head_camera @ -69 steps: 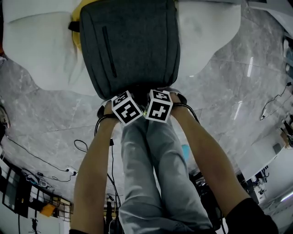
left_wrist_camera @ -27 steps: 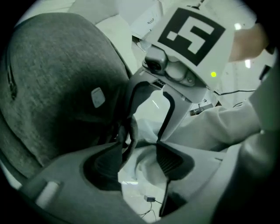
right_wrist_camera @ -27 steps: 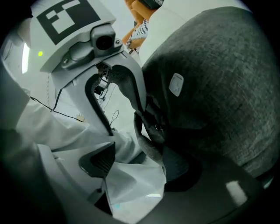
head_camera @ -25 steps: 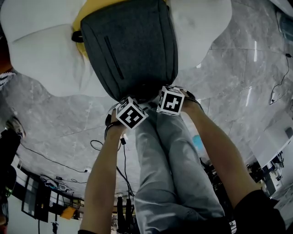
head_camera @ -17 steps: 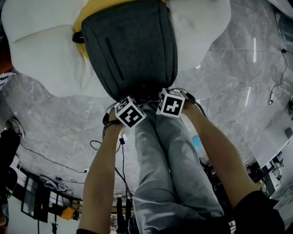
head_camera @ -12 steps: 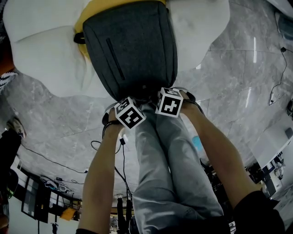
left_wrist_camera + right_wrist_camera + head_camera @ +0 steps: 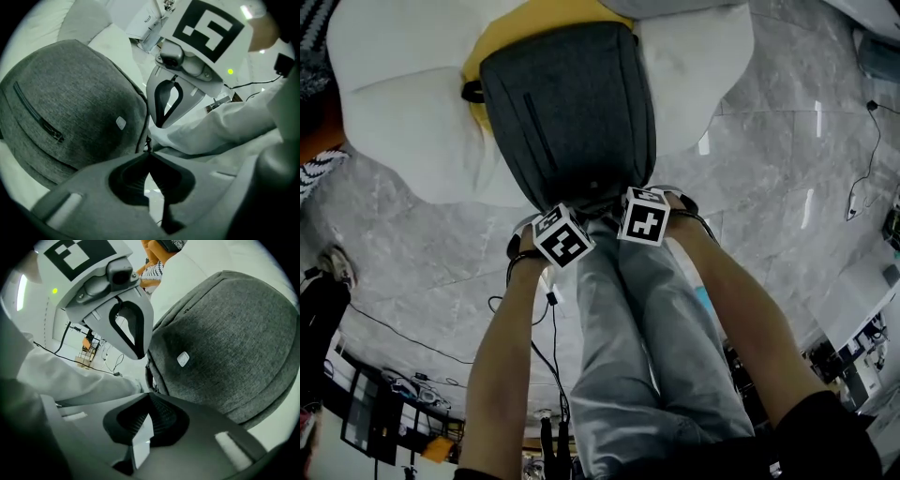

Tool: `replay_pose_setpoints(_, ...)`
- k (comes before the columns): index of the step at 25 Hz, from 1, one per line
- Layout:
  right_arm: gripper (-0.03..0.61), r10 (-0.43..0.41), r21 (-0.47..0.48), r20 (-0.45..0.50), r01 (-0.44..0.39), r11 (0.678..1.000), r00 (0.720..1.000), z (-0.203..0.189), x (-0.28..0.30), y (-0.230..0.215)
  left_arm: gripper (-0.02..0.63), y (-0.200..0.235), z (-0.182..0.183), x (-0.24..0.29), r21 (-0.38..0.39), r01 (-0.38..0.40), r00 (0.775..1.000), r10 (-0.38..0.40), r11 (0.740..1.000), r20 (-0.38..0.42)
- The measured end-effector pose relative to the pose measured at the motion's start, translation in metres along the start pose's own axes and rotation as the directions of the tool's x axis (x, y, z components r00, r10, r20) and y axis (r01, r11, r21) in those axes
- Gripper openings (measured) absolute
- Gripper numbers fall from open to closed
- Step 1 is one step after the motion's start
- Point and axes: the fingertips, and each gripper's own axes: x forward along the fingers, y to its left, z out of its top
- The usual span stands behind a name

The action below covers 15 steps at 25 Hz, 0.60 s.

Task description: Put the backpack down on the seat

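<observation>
I count one backpack (image 7: 567, 112), lying on the white seat (image 7: 394, 122), partly over one yellow cushion (image 7: 502, 42). My two claws, left gripper (image 7: 149, 153) and right gripper (image 7: 149, 395), both have jaws pressed together, empty (tips just beside the backpack's near end).

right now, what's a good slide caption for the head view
Grey backpack lying on the white seat, left gripper and right gripper at its near end with jaws shut.
</observation>
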Motion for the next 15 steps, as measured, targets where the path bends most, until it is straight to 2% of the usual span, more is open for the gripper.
replay_pose_setpoints(7,0.002,-0.011,0.015,-0.025,0.011,1.0,1.0,-0.003,-0.019,0.013,-0.002,-0.012,-0.003,-0.024,-0.003,-0.001,1.0,0.001,1.0,-0.003)
replay_pose_setpoints(15,0.003,-0.039,-0.051,-0.032,0.037,0.998,0.999,0.017,-0.043,0.027,-0.002,-0.035,0.004,-0.05,0.012,-0.033,0.999,0.033,0.999,-0.003)
